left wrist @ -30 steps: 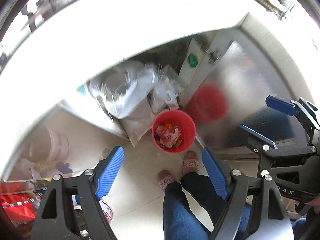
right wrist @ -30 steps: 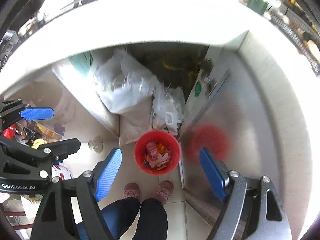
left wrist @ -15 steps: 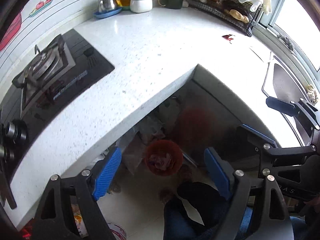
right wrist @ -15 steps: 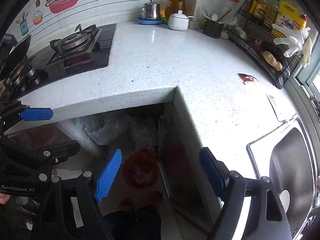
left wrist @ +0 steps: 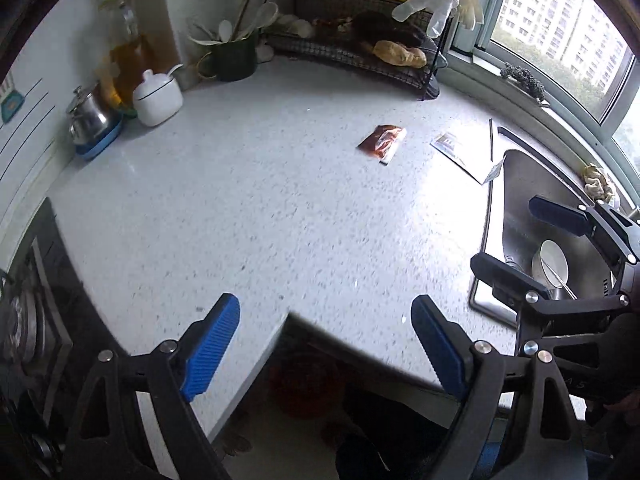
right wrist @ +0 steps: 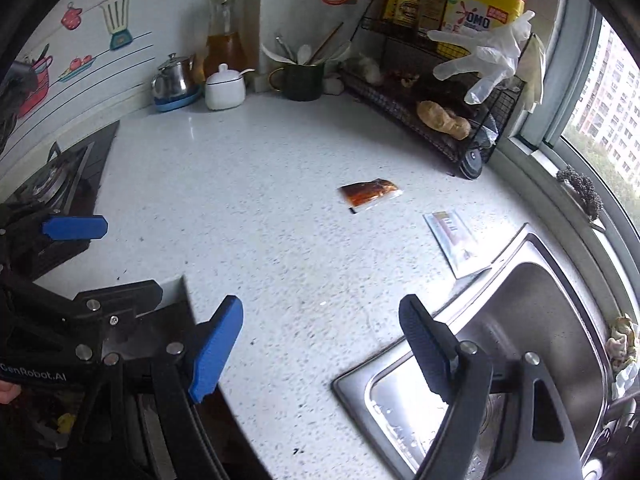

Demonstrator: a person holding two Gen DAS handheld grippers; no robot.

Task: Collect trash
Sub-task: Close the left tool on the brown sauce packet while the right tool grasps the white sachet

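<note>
At the far left a black glass gas hob (right wrist: 60, 172) is set flush into the speckled white stone tabletop (left wrist: 280, 208). Behind it stand a shiny steel teapot on a blue saucer (right wrist: 174, 80), a round white lidded ceramic pot (right wrist: 225, 87) and a dark green mug stuffed with utensils (right wrist: 302, 76). The middle of the tabletop is broad and bare, its near edge cut in a notch. The left gripper (left wrist: 326, 344) hangs over that notch with nothing between its ribbed blue fingers (left wrist: 212, 346), and its jaws are opening. The right gripper (right wrist: 322, 346) is spread wide and empty too, over the rim of the stainless steel sink (right wrist: 532, 320). The trash lies flat on open tabletop, beyond both grippers: a crinkled red-brown sauce sachet (right wrist: 370, 194) and, right of it (near the sink's corner), a flat silvery foil packet (right wrist: 456, 238). Behind them stands a black wire rack (right wrist: 436, 120) draped with translucent gloves (right wrist: 488, 56).
</note>
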